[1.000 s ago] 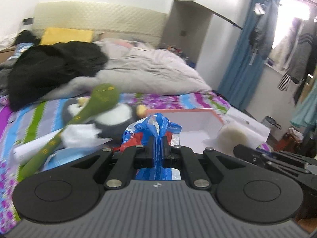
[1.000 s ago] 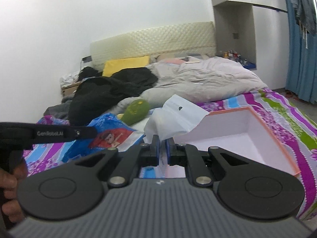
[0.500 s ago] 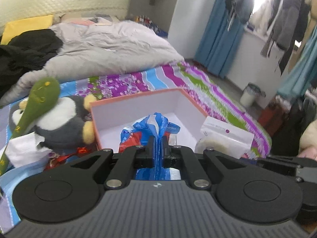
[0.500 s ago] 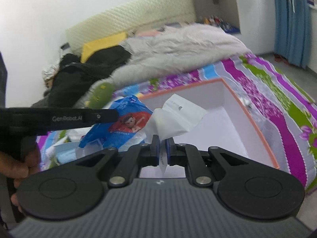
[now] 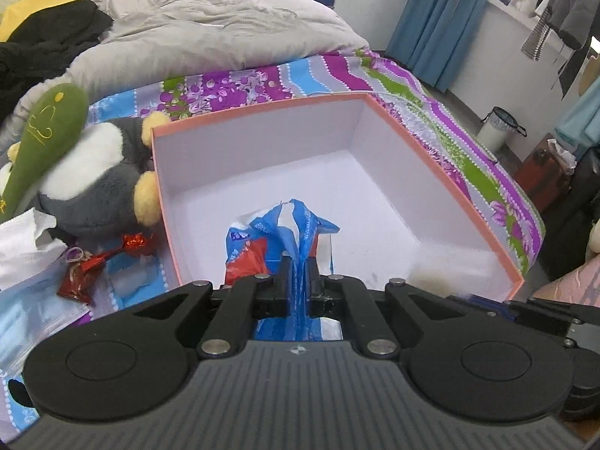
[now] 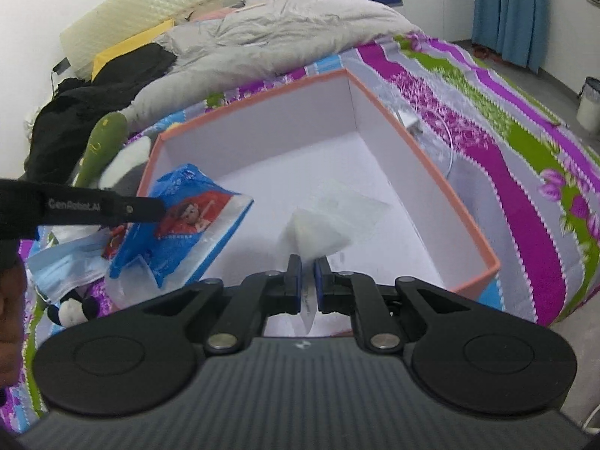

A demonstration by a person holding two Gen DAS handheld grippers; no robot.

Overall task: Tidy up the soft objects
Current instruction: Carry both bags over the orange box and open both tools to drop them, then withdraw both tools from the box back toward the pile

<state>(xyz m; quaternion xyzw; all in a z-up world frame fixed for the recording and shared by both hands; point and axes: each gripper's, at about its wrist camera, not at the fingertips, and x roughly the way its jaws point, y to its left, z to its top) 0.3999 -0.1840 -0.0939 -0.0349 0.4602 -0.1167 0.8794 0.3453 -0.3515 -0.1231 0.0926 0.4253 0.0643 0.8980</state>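
Note:
An open box (image 5: 442, 172) with an orange rim and white inside sits on the striped bed; it also shows in the right wrist view (image 6: 420, 150). My left gripper (image 5: 298, 281) is shut on a blue and red plastic packet (image 5: 277, 240) and holds it over the box's near left part. The packet also shows in the right wrist view (image 6: 187, 225). My right gripper (image 6: 308, 281) is shut on a clear plastic pouch (image 6: 318, 234) with something white in it, over the box's near side.
A grey and white plush penguin (image 5: 97, 183) and a green plush (image 5: 41, 138) lie left of the box. Red wrappers (image 5: 97, 262), tissue (image 5: 26, 247) and a face mask (image 6: 63, 266) lie near them. A grey duvet (image 5: 210, 33) and black clothes (image 6: 93, 97) are behind.
Both grippers have moved forward and tilted down over the box, still holding their items. The packet and the pouch now hang above the box's inside.

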